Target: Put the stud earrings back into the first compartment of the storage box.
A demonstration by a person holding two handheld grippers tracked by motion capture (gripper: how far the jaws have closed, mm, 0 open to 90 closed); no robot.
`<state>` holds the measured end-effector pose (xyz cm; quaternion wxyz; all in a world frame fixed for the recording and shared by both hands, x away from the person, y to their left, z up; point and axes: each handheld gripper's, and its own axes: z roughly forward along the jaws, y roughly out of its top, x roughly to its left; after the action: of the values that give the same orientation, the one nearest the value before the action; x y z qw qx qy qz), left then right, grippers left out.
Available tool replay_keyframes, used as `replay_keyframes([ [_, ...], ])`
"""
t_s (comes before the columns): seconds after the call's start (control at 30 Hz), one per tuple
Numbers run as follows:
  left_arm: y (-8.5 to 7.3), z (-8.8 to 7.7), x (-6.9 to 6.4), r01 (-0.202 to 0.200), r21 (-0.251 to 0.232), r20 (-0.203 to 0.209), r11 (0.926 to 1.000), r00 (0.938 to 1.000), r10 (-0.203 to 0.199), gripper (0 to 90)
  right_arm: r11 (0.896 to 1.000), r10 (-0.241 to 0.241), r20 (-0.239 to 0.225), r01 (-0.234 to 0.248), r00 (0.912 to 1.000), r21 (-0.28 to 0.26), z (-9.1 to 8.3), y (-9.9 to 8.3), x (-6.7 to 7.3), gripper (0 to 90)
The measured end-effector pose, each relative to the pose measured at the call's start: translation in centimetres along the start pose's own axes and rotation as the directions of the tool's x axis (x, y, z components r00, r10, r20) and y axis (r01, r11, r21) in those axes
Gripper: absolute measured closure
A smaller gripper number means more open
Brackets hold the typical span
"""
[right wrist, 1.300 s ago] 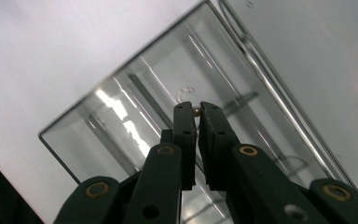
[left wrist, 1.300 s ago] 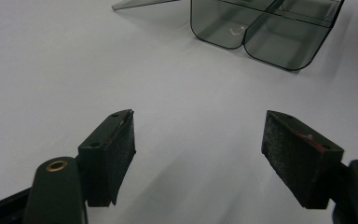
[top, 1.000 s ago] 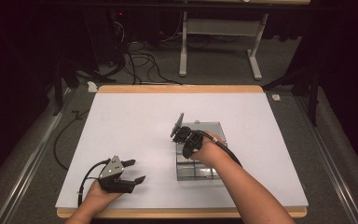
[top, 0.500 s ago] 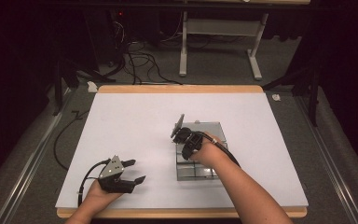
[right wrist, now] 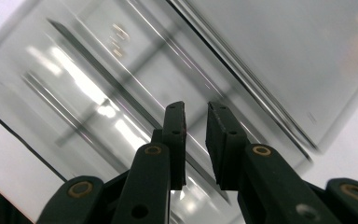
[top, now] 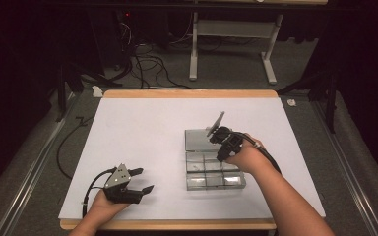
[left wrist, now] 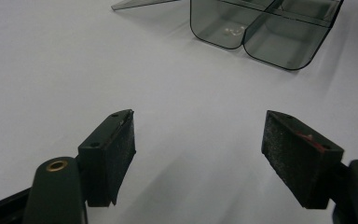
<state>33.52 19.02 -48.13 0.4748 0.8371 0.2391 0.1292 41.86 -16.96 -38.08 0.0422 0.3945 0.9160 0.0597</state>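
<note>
A clear plastic compartment box (top: pixel 211 173) lies on the white table top, its lid (top: pixel 196 140) folded flat open on the far side. My right gripper (top: pixel 222 147) hovers over the hinge area, pointing down at the box (right wrist: pixel 98 93). The jaws of this right gripper (right wrist: pixel 196 116) have just been opening; they stand a narrow gap apart with nothing between them. Near the table's front left, my left gripper (top: pixel 145 180) rests low with its jaws wide apart and empty. The left gripper (left wrist: pixel 198 154) faces the box (left wrist: pixel 261 32), which lies some way off.
The white sheet (top: pixel 142 128) covers a wooden-edged table (top: pixel 187 93). Cables (top: pixel 142 64) and a metal stand (top: pixel 231 49) lie on the dark floor beyond the far edge. A black cable (top: pixel 69 142) trails off the table's left side.
My right gripper has moved rightward and slightly up over the box, and its jaws have parted a little. The left gripper has stayed still.
</note>
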Motion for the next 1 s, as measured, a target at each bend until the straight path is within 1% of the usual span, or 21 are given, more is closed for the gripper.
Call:
replay_keyframes([
  [0.03, 0.0, 0.0, 0.0, 0.001, 0.000, 0.000, 1.0000, 1.0000, -0.001, 26.2, 1.000, 0.028, 0.002, -0.028, 0.9996, 0.004, -0.2, -0.6, -0.3, 78.2],
  [0.23, 0.0, 0.0, 0.0, 0.005, 0.002, -0.003, 1.0000, 1.0000, -0.005, 26.2, 0.995, 0.096, 0.022, -0.096, 0.9951, -0.006, -0.7, -3.8, -3.0, 76.5],
  [0.27, 0.0, 0.0, 0.0, 0.005, 0.002, -0.004, 1.0000, 1.0000, -0.005, 26.2, 0.992, 0.125, 0.019, -0.125, 0.9919, -0.003, -0.8, -4.4, -3.3, 75.9],
  [0.3, 0.0, 0.0, 0.0, 0.006, 0.002, -0.005, 1.0000, 1.0000, -0.006, 26.1, 0.993, 0.122, 0.023, -0.122, 0.9923, -0.004, -0.8, -4.9, -3.9, 75.2],
  [0.37, 0.0, 0.0, 0.0, 0.007, 0.003, -0.006, 1.0000, 1.0000, -0.007, 26.1, 0.989, 0.145, 0.028, -0.145, 0.9890, -0.003, -0.7, -5.9, -4.6, 74.4],
  [0.4, 0.0, 0.0, 0.1, 0.008, 0.002, -0.006, 1.0000, 1.0000, -0.008, 26.1, 0.986, 0.167, 0.029, -0.167, 0.9855, -0.002, -0.7, -6.4, -4.9, 74.1],
  [0.43, 0.0, 0.0, 0.1, 0.013, 0.000, -0.004, 0.9999, 0.9999, -0.013, 26.0, 0.987, 0.159, 0.033, -0.159, 0.9867, -0.005, -0.6, -6.7, -5.2, 73.3],
  [0.47, 0.0, -0.1, 0.2, 0.020, -0.007, -0.001, 0.9998, 0.9998, -0.020, 26.0, 0.984, 0.177, 0.036, -0.177, 0.9835, -0.003, -0.4, -7.3, -5.6, 72.8],
  [0.5, 0.0, -0.1, 0.3, 0.028, -0.011, 0.002, 0.9996, 0.9996, -0.028, 25.9, 0.983, 0.184, 0.035, -0.184, 0.9823, -0.001, -0.3, -7.8, -5.9, 72.2],
  [0.63, -0.1, -0.2, 0.3, 0.036, -0.019, 0.001, 0.9992, 0.9994, -0.036, 25.9, 0.975, 0.222, 0.040, -0.222, 0.9742, -0.011, 0.4, -9.3, -6.7, 68.6],
  [0.67, -0.1, -0.2, 0.3, 0.036, -0.019, -0.001, 0.9992, 0.9994, -0.036, 25.9, 0.973, 0.233, 0.042, -0.232, 0.9717, -0.019, 0.5, -9.6, -6.8, 68.4],
  [0.7, -0.1, -0.2, 0.3, 0.036, -0.019, -0.001, 0.9992, 0.9993, -0.036, 25.9, 0.973, 0.231, 0.043, -0.230, 0.9721, -0.028, 0.6, -9.9, -7.0, 67.7],
  [0.8, -0.1, -0.2, 0.3, 0.037, -0.018, -0.001, 0.9991, 0.9993, -0.037, 25.9, 0.965, 0.258, 0.036, -0.256, 0.9654, -0.059, 0.9, -10.6, -7.4, 67.0],
  [0.9, -0.1, -0.2, 0.3, 0.037, -0.017, -0.003, 0.9992, 0.9993, -0.037, 25.9, 0.960, 0.269, 0.029, -0.266, 0.9626, -0.082, 1.0, -11.0, -7.4, 64.7],
  [0.93, -0.1, -0.2, 0.3, 0.036, -0.017, -0.004, 0.9992, 0.9993, -0.036, 25.9, 0.960, 0.267, 0.032, -0.264, 0.9630, -0.092, 1.0, -11.1, -7.4, 64.0],
  [1.0, -0.1, -0.2, 0.3, 0.037, -0.019, -0.005, 0.9991, 0.9993, -0.037, 25.9, 0.956, 0.274, 0.023, -0.270, 0.9614, -0.117, 1.1, -11.3, -7.3, 61.9],
])
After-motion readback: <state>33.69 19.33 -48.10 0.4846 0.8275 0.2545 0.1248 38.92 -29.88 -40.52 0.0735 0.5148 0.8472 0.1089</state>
